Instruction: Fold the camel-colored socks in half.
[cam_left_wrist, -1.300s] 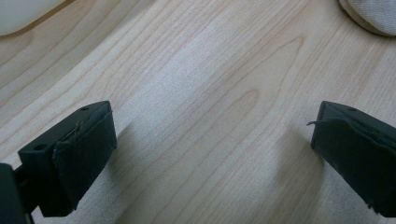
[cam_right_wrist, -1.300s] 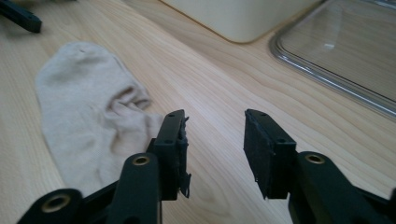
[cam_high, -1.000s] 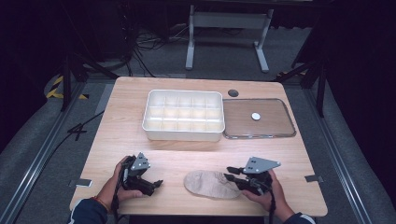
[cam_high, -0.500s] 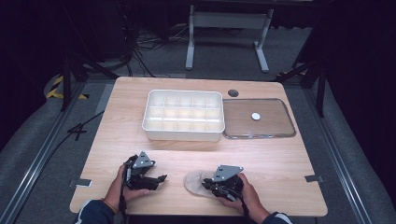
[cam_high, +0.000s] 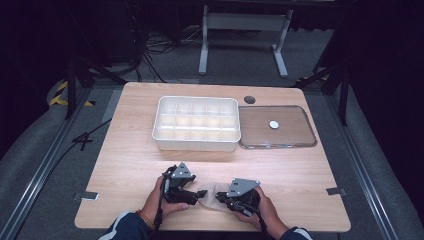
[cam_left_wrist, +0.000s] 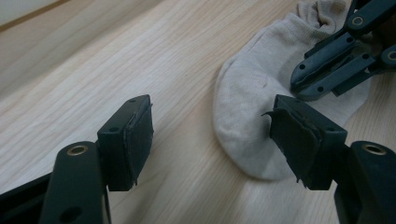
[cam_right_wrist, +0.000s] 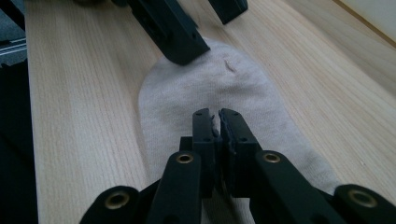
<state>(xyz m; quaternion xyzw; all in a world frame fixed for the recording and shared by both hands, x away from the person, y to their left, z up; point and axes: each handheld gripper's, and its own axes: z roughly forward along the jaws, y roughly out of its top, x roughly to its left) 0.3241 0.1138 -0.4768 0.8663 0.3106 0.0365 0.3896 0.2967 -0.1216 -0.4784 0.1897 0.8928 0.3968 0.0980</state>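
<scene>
While both hands worked at the near edge of the table (cam_high: 130, 150), a beige sock (cam_right_wrist: 210, 88) lay flat on the wood between them, well short of the white compartment tray (cam_high: 196, 125). The right gripper (cam_right_wrist: 216, 122) rested on top of the sock, its jaws pressed together with only a thin slit between them; whether any fabric was caught in that slit could not be told. The left gripper (cam_left_wrist: 210, 135) sat just beside the sock's rounded toe end, its jaws spread wide, one over bare wood and the other at the toe's edge. In the left gripper view the closed right gripper lay across the sock's far, bunched part. Seen from the high view, the left gripper (cam_high: 181, 184) and right gripper (cam_high: 240, 196) flanked the sock (cam_high: 210, 192), each held by a hand. Beyond the sock, beside the tray, a clear lid (cam_high: 277, 127) lay flat on the table with a small white disc (cam_high: 273, 124) at its middle.
</scene>
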